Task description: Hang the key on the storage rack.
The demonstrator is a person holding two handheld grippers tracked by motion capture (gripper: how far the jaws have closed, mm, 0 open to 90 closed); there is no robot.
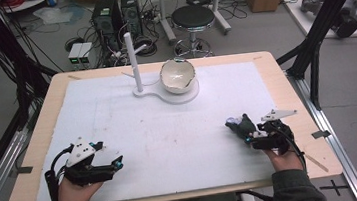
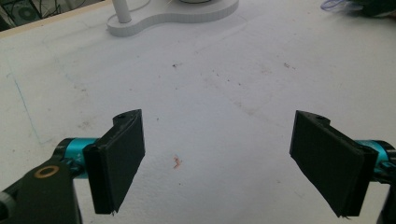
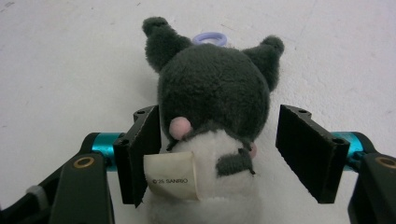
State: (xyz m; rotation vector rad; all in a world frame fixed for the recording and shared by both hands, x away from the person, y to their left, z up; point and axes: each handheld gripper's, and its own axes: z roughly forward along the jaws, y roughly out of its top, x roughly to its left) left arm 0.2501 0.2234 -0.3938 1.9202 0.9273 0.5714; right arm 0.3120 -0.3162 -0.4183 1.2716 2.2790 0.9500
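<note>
Right tongs (image 3: 217,154) straddle the plush (image 3: 212,93), one pad touching, the other seemingly clear; left tongs (image 2: 219,163) gape over bare counter (image 2: 224,84).

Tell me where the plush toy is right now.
The plush toy lies on the white mat at the table's near right, between the right gripper's jaws; one pad touches it, the other stands apart.

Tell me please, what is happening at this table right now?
A person sits at a table with a gripper in each hand. The right gripper has a small dark plush toy between its jaws: one pad touches the toy's side, the other is apart from it, so the toy is not yet clamped. The left gripper rests open on the white mat with nothing between its jaws. At the far side, a white bowl sits on a white stand.
</note>
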